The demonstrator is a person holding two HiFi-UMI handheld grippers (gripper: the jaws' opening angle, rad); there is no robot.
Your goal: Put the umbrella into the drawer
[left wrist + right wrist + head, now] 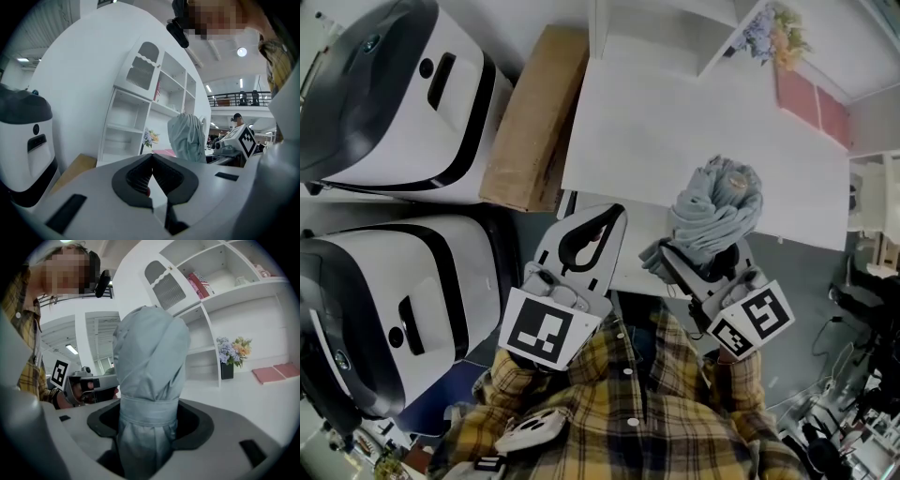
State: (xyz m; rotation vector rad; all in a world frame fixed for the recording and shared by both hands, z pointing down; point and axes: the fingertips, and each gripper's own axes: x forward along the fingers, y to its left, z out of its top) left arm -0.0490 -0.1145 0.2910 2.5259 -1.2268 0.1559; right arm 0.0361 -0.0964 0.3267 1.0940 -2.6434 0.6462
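A folded grey-blue umbrella (712, 211) (147, 371), bound by its strap, stands upright between the jaws of my right gripper (703, 255) (147, 420), which is shut on it near the front edge of the white desk (675, 131). The umbrella also shows in the left gripper view (187, 138), to the right. My left gripper (614, 212) (152, 158) hovers left of it at the desk's front edge, its jaw tips touching with nothing between them. A white panel (637, 253) lies below the desk edge between the grippers; I cannot tell whether it is the drawer.
Two white-and-black machines (394, 94) (384, 309) stand at the left, with a cardboard box (534, 117) leaning beside the desk. A white shelf unit (656, 37) (140, 112), a flower pot (778, 33) (232, 355) and pink pads (811, 103) (276, 371) sit at the desk's back.
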